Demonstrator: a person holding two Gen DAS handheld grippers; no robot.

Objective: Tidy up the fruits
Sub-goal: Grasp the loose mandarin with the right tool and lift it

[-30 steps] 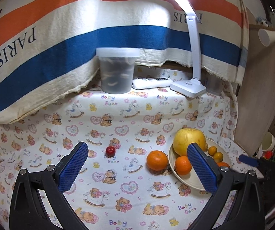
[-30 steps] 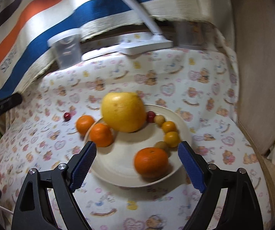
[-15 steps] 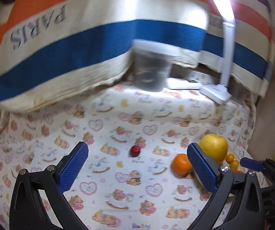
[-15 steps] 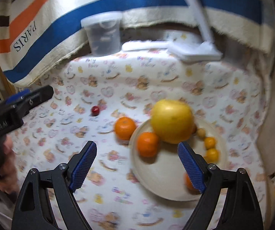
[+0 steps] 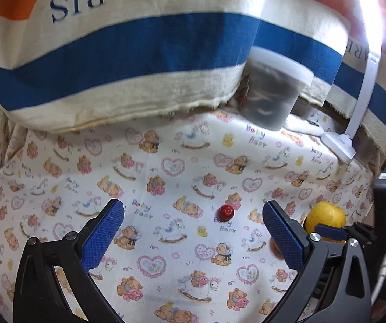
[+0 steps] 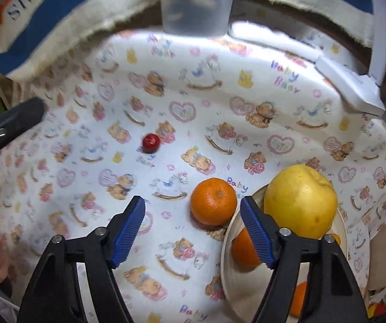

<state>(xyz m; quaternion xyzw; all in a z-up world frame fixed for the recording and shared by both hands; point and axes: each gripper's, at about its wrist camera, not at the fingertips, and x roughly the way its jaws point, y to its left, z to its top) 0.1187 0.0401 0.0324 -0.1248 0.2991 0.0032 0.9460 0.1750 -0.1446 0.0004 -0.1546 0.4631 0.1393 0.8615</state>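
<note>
Counter (image 5: 182, 177), covered in a white cloth printed with bears, hearts and rocking horses; backed by a hanging cream fabric (image 5: 139, 62) with blue and orange stripes and "PARIS" lettering.

Left tool (image 5: 193, 231): black frame, blue ribbed pads, jaws spread wide and empty, above bare cloth.

Right tool (image 6: 193, 228): same build, jaws apart and empty, low over the cloth at the plate's left edge.

Round cream plate (image 6: 229, 274), at the counter's right side, partly hidden by the right tool.

Translucent lidded plastic tub (image 5: 271, 94), upright at the back; a white desk lamp (image 5: 354, 123) stands to its right.

Large yellow round fruit (image 6: 300, 202), resting on the plate's far side.

Orange mandarin (image 6: 213, 201), on the cloth, touching or just beside the plate's left rim, stem dimple facing up and toward the camera; lies ahead of the right tool's gap. No long axis, being round.

Second orange mandarin (image 6: 242, 250), on the plate, half hidden behind the right pad.

Small red round fruit (image 6: 151, 143), alone on the cloth, well left of the plate.
</note>
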